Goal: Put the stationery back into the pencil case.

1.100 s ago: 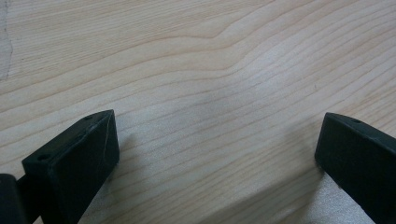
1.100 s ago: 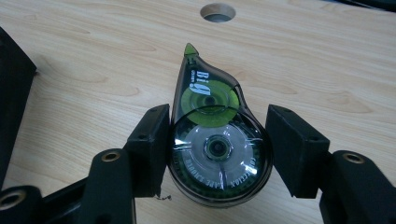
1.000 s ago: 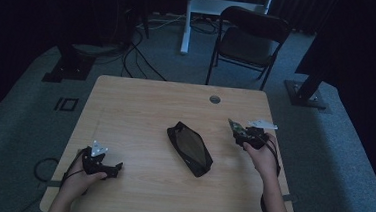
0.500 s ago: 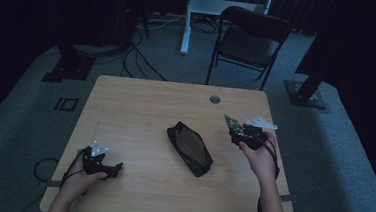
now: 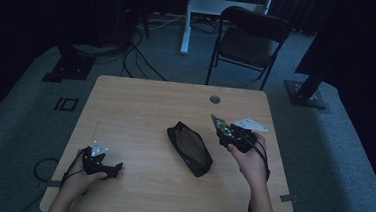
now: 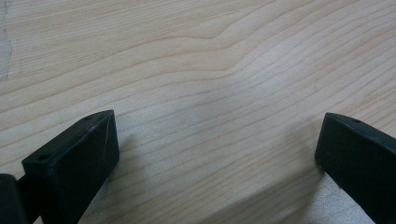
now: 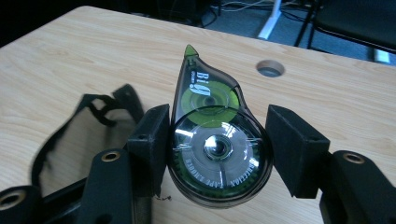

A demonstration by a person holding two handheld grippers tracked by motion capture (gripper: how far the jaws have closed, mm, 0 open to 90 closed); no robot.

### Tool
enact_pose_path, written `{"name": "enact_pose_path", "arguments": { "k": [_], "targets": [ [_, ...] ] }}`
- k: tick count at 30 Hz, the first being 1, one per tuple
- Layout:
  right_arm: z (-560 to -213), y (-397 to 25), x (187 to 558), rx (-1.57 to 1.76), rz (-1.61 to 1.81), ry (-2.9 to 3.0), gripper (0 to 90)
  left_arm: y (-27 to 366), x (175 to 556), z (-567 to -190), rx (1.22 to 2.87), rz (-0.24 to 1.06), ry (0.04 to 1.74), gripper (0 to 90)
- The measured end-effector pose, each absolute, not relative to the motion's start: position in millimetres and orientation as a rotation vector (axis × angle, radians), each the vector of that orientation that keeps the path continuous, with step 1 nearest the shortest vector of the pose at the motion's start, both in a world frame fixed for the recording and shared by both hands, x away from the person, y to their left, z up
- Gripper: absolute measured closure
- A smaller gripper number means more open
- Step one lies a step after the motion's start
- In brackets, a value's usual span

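Observation:
A correction tape dispenser (image 7: 217, 149), clear with green reels and a green tip, is held above the table with my right gripper (image 7: 217, 140) shut on its round body. From above, the right gripper (image 5: 220, 126) is just right of a black zip pouch (image 5: 189, 147) that lies open mid-table. The pouch (image 7: 79, 130) shows its dark rim to the lower left of the dispenser. My left gripper (image 5: 114, 169) rests near the table's front left corner. Its jaws stand wide apart over bare wood, so the left gripper (image 6: 217, 149) is open.
The wooden table (image 5: 140, 107) has a round cable hole (image 5: 215, 99) near its far edge. A black folding chair (image 5: 251, 37) and a white desk leg (image 5: 187, 20) stand beyond it, with cables on the carpet.
My right gripper has shifted slightly left toward the pouch, still holding the dispenser. The left gripper has stayed put.

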State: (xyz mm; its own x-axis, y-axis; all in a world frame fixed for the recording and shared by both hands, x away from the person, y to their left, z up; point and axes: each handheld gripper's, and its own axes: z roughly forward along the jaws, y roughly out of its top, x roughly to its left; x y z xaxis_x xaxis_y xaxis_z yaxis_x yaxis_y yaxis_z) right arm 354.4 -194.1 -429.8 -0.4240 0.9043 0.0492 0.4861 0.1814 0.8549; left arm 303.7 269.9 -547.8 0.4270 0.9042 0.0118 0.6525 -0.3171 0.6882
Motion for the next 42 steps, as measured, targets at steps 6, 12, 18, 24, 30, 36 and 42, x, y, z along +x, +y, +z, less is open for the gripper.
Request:
{"name": "enact_pose_path", "arguments": {
  "k": [6,12,18,24,30,36,42],
  "targets": [
    [-428,-176,350,1.292,1.21,2.001,41.4,270,304,-548,2.076,0.537,1.308,0.1],
    [-429,-154,344,1.308,1.259,2.016,41.4,270,304,-548,2.077,0.537,1.308,0.1],
    [-435,-134,338,1.31,1.27,2.033,41.4,270,304,-548,2.075,0.538,1.307,0.1],
    [-442,-117,336,1.333,1.262,2.023,41.4,270,304,-548,2.076,0.539,1.306,0.1],
    [-454,-102,332,1.338,1.246,2.034,41.4,270,304,-548,2.074,0.537,1.308,0.1],
    [-464,-98,332,1.384,1.247,2.022,41.4,270,304,-548,2.074,0.537,1.308,0.1],
    [-473,-94,335,1.42,1.245,2.014,41.4,270,304,-548,2.074,0.537,1.308,0.1]
  ]
}}
